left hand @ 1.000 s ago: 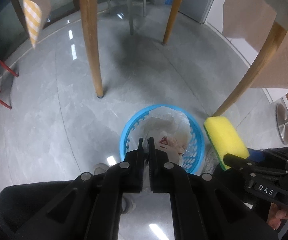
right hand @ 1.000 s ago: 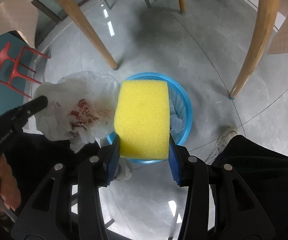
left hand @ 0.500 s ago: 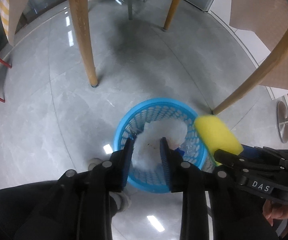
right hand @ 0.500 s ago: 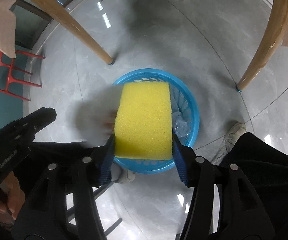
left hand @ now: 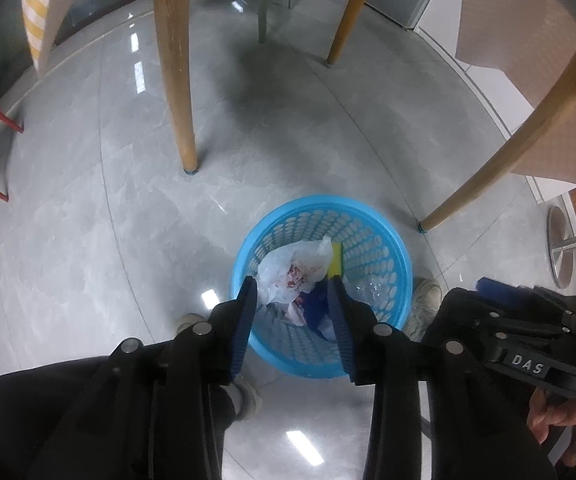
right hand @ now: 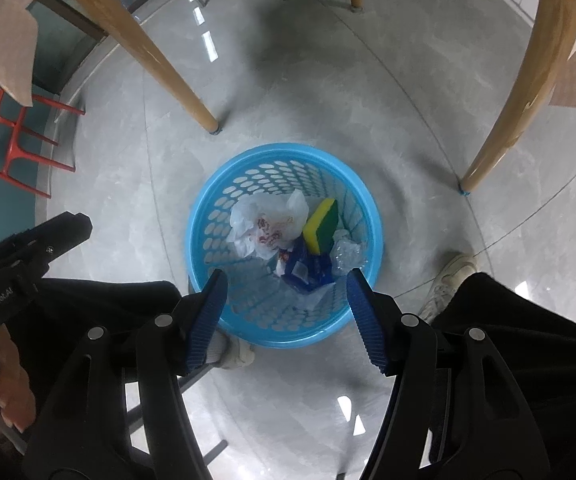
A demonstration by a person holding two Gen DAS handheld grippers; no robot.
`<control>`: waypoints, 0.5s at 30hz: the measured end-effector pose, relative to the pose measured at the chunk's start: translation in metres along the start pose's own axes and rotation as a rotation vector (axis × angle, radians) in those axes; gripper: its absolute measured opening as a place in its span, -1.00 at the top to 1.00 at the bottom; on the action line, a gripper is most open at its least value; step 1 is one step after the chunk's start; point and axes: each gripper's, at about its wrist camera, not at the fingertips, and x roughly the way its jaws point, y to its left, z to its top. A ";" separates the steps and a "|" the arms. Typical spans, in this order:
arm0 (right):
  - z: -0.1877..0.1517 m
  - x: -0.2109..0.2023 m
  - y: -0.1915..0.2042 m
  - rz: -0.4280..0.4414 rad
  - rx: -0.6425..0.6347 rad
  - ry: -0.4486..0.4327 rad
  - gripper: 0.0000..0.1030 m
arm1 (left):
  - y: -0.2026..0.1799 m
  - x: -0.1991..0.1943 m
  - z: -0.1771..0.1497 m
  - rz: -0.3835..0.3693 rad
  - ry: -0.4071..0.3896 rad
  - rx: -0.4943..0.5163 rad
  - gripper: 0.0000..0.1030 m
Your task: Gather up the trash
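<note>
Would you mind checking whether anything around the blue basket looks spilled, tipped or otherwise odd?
Nothing stands out. The basket stands upright on the floor, and the sponge, white bag and blue wrapper all lie inside it. No litter shows on the tiles around it.

One blue basket [right hand: 201, 216], one yellow-green sponge [right hand: 322, 222], one white plastic bag [right hand: 267, 224], one blue wrapper [right hand: 308, 266], one clear crumpled plastic piece [right hand: 348, 254], two shoes (near side) [right hand: 450, 280], three wooden legs [right hand: 147, 48], one red chair [right hand: 11, 140]
</note>
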 end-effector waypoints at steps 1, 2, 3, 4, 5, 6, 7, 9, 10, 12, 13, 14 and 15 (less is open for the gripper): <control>-0.002 -0.004 0.001 -0.007 -0.007 -0.012 -0.27 | -0.001 -0.003 -0.002 0.006 -0.004 0.005 0.29; -0.004 -0.010 0.001 -0.015 -0.014 -0.029 -0.31 | -0.001 -0.007 -0.004 0.003 -0.008 0.011 0.23; -0.007 -0.015 0.002 -0.021 -0.021 -0.043 -0.31 | -0.001 -0.011 -0.007 0.001 -0.013 0.015 0.19; -0.009 -0.019 0.002 -0.026 -0.027 -0.053 -0.31 | -0.001 -0.016 -0.009 -0.001 -0.020 0.018 0.11; -0.012 -0.025 0.003 -0.032 -0.036 -0.065 -0.31 | -0.001 -0.020 -0.012 -0.003 -0.024 0.024 0.05; -0.015 -0.030 0.003 -0.038 -0.044 -0.076 -0.31 | -0.001 -0.024 -0.014 -0.008 -0.029 0.028 0.02; -0.017 -0.034 0.003 -0.043 -0.050 -0.085 -0.31 | -0.002 -0.028 -0.017 -0.013 -0.034 0.033 -0.03; -0.024 -0.044 0.003 -0.055 -0.069 -0.105 -0.31 | -0.004 -0.037 -0.022 -0.017 -0.045 0.042 -0.11; -0.027 -0.048 0.004 -0.058 -0.075 -0.113 -0.31 | -0.006 -0.043 -0.025 -0.015 -0.052 0.046 -0.17; -0.034 -0.059 0.005 -0.053 -0.085 -0.129 -0.39 | -0.010 -0.054 -0.032 -0.004 -0.069 0.053 -0.23; -0.038 -0.061 0.004 -0.051 -0.088 -0.134 -0.41 | -0.011 -0.059 -0.034 -0.002 -0.080 0.060 -0.32; -0.040 -0.066 0.005 -0.050 -0.092 -0.141 -0.43 | -0.014 -0.066 -0.039 0.001 -0.098 0.072 -0.39; -0.044 -0.072 0.006 -0.051 -0.098 -0.154 -0.47 | -0.015 -0.071 -0.044 0.001 -0.108 0.082 -0.41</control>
